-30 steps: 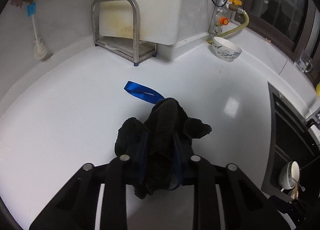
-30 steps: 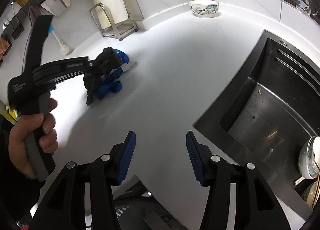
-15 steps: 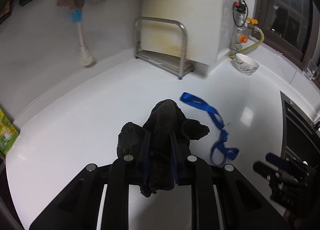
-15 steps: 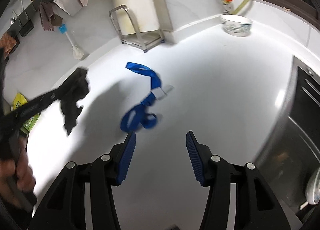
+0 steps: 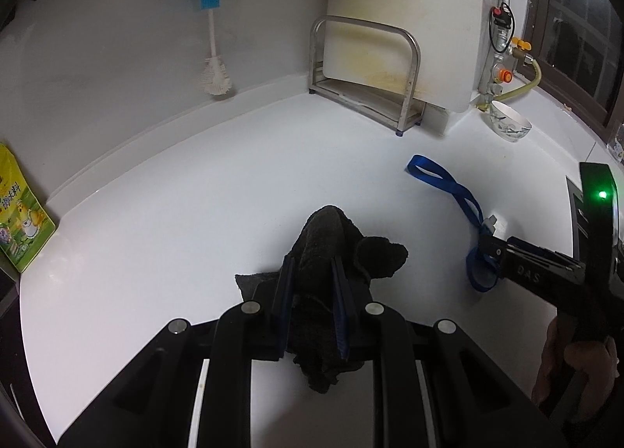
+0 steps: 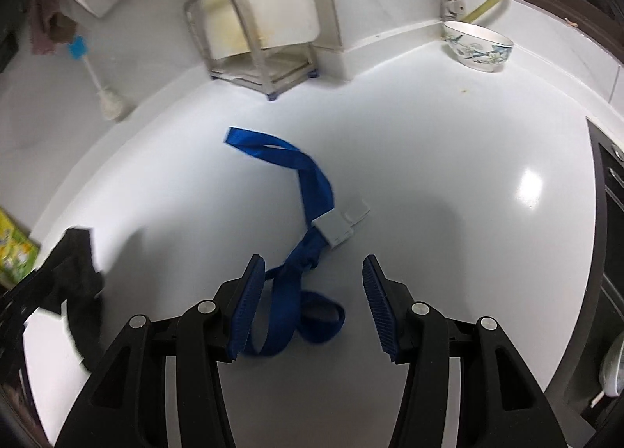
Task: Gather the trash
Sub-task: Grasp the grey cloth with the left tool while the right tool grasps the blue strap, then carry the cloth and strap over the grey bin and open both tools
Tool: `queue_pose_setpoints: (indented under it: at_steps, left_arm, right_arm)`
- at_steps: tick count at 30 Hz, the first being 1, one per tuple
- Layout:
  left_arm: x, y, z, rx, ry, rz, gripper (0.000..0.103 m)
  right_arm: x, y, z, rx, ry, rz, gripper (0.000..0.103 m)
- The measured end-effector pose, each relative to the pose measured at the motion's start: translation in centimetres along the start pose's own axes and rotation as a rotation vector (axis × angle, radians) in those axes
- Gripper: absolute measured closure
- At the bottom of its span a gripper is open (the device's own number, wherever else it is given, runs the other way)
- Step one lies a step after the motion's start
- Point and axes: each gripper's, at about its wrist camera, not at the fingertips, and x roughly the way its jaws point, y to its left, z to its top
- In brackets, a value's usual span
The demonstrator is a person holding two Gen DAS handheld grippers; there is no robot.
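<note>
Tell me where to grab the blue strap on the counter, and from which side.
Grip the blue strap at the bunched knot just below its grey buckle, coming straight down from above. The strap lies flat on the white counter; only there does it rise enough for the open right claw.

Home kitchen: white counter (image 6: 448, 143), rice bowl (image 6: 478, 46), dish brush (image 5: 213, 57), gas valve (image 5: 505, 75).

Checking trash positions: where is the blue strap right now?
The blue strap lies on the white counter, just ahead of the open right gripper, right of the black cloth.
</note>
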Motion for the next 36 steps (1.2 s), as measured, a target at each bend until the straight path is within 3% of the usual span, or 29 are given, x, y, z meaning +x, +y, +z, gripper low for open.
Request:
queue_pose_setpoints:
  at_steps: [2, 5, 7, 9, 11, 22, 36]
  left_arm:
    - [0.0, 0.3, -0.1, 0.001, -0.001, 0.001, 0.084]
    - [-0.1, 0.8, -0.2, 0.001, -0.002, 0.001, 0.084]
    - [-0.2, 0.9, -0.3, 0.004, -0.003, 0.002, 0.084]
    - [-0.2, 0.9, -0.4, 0.004, -0.002, 0.0, 0.084]
    - [-0.3, 1.0, -0.5, 0.004, 0.001, -0.003, 0.084]
    - [-1.6, 0.5, -1.0, 0.01, 0.004, -0.02, 0.084]
    - [-6.8, -0.9, -3.5, 0.057, -0.006, -0.075, 0.084]
  right_arm:
    - [0.5, 0.3, 0.3, -0.008, 0.004, -0.036, 0.054]
    - [1.0, 0.8, 0.4, -0.031, 0.009, -0.079, 0.063]
    - [1.2, 1.4, 0.4, -0.061, 0.014, -0.095, 0.072]
    - [1.4, 1.9, 0.4, -0.082, 0.022, -0.088, 0.09]
    - [1.3, 2.3, 0.3, -0.104, 0.028, -0.084, 0.094]
    - [-2.4, 3.5, -0.7, -0.152, -0.016, -0.108, 0.095]
    - [-12.8, 4.0, -5.5, -0.131, -0.071, -0.098, 0.095]
